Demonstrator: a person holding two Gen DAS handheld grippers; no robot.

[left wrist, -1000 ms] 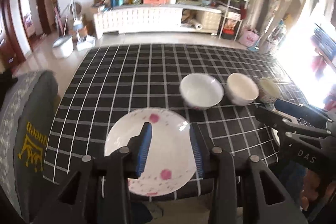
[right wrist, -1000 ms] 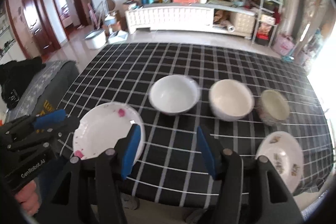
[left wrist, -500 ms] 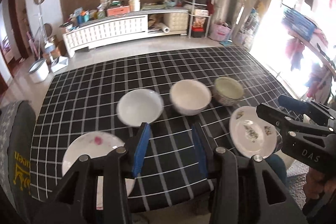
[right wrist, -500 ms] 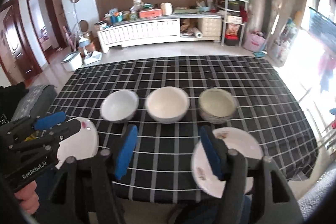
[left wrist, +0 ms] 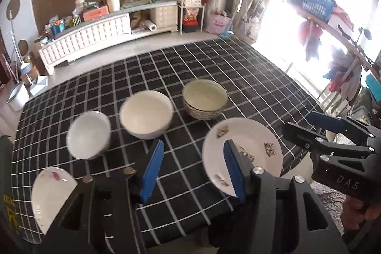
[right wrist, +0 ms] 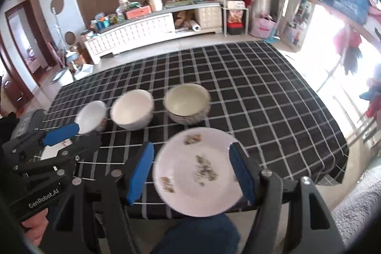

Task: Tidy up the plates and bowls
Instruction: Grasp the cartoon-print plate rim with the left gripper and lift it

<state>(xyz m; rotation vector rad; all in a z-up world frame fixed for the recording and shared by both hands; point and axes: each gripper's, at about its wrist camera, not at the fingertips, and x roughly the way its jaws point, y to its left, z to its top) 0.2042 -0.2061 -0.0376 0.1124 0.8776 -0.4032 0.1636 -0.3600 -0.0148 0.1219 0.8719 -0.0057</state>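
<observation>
Three bowls stand in a row on the black checked table: a small white bowl (left wrist: 88, 135) (right wrist: 91, 117), a larger white bowl (left wrist: 146, 114) (right wrist: 132, 112), and a patterned bowl (left wrist: 204, 99) (right wrist: 187, 103). A white plate with brown motifs (left wrist: 245, 149) (right wrist: 197, 171) lies at the front right edge. A pink-spotted plate (left wrist: 51, 194) lies at the front left. My left gripper (left wrist: 194, 170) is open above the front edge. My right gripper (right wrist: 190, 173) is open, its fingers either side of the motif plate and apart from it.
The table (right wrist: 273, 97) ends close in front and drops off at the right. A grey cushioned seat (right wrist: 357, 218) is at the right. A white cabinet (left wrist: 95, 39) and shelf stand across the floor beyond the table.
Both grippers have swung to the right along the front edge. The left moved off the pink-spotted plate; the right now frames the motif plate. Both stay open.
</observation>
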